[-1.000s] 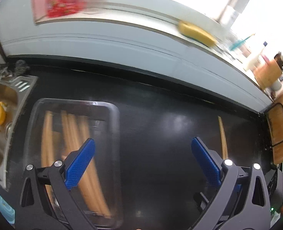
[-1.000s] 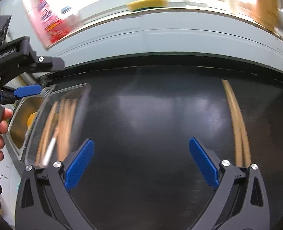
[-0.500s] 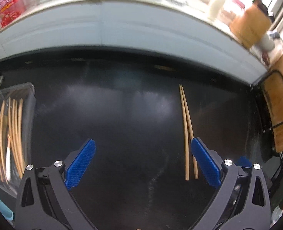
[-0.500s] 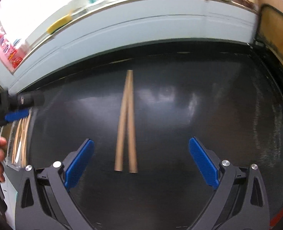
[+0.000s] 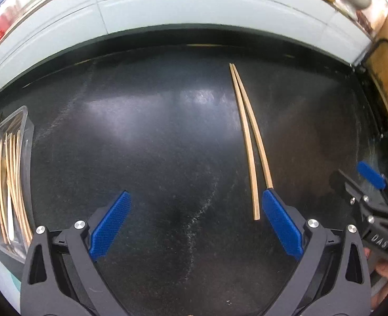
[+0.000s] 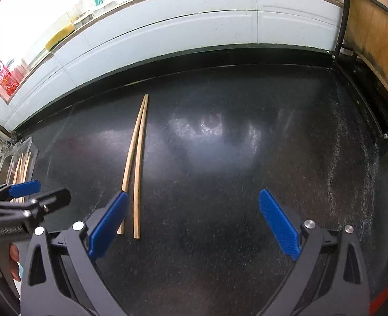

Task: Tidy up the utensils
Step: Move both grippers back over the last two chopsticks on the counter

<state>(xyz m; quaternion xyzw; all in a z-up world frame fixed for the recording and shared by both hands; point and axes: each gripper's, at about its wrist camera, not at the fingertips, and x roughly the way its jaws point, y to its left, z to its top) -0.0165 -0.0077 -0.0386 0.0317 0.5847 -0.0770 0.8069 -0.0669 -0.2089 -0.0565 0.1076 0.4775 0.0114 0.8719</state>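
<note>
Two wooden chopsticks [image 5: 249,137] lie side by side on the black countertop, tips touching at the far end. In the right wrist view the same chopsticks [image 6: 136,163] run past my right gripper's left fingertip. My left gripper [image 5: 194,221] is open, its right pad beside the pair's near ends. My right gripper [image 6: 194,223] is open too, nothing between its fingers. A clear plastic tray [image 5: 23,121] at the far left holds several more chopsticks; the same tray [image 6: 30,144] shows small in the right wrist view.
The black countertop [image 5: 146,137] ends at a white tiled backsplash [image 6: 194,31]. A wooden board in a black wire rack [image 6: 373,34] stands at the right edge. A sink edge sits left of the tray. A person's hand [image 6: 12,258] holds the left gripper.
Both grippers swung right, away from the tray, and came in toward the loose pair of chopsticks, which now lie closer to the fingers. Both stayed open.
</note>
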